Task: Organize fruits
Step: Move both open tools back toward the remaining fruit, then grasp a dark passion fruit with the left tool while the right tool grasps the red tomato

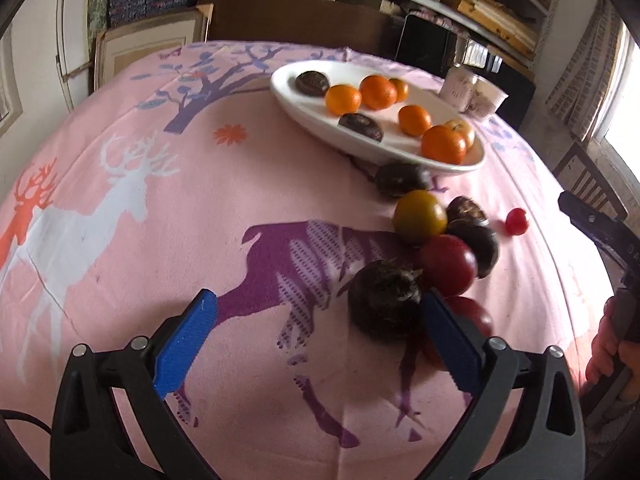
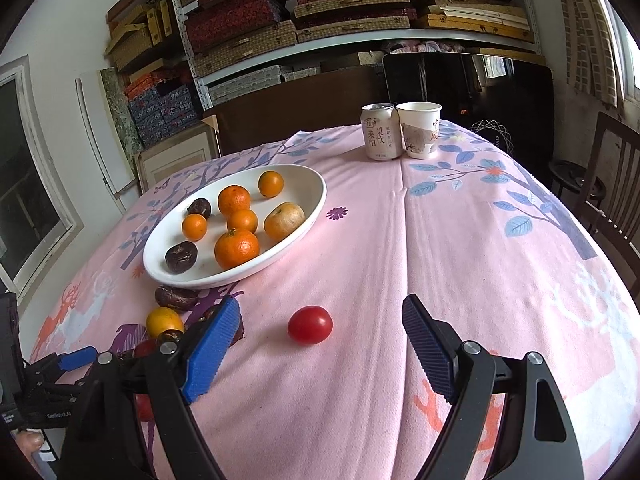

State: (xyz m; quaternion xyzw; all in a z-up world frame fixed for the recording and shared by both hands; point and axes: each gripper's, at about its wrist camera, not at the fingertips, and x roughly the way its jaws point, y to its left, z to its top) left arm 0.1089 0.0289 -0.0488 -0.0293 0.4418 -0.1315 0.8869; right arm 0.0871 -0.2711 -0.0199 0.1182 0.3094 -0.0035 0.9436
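Right tool (image 2: 322, 322), blue pads spread apart and empty, frames the small red tomato (image 2: 310, 325) at lower centre, nearer than the left tool (image 1: 318, 326), also spread.

The left gripper (image 1: 316, 336) hangs with jaws wide apart over the pink deer-print tablecloth (image 1: 160, 240), its right blue pad touching a dark brown hairy round fruit (image 1: 384, 300); the white oval ceramic plate (image 1: 304, 112) holds 6 orange mandarins.

A lived-in home room that doubles as storage. A table under a pink deer-print tablecloth (image 2: 440, 240) holds a white dish (image 2: 316, 200) of fruit. Behind the table, metal shelves (image 2: 320, 36) are packed with woven and patterned boxes. A wooden chair (image 2: 616, 184) stands to its right, beside a window.
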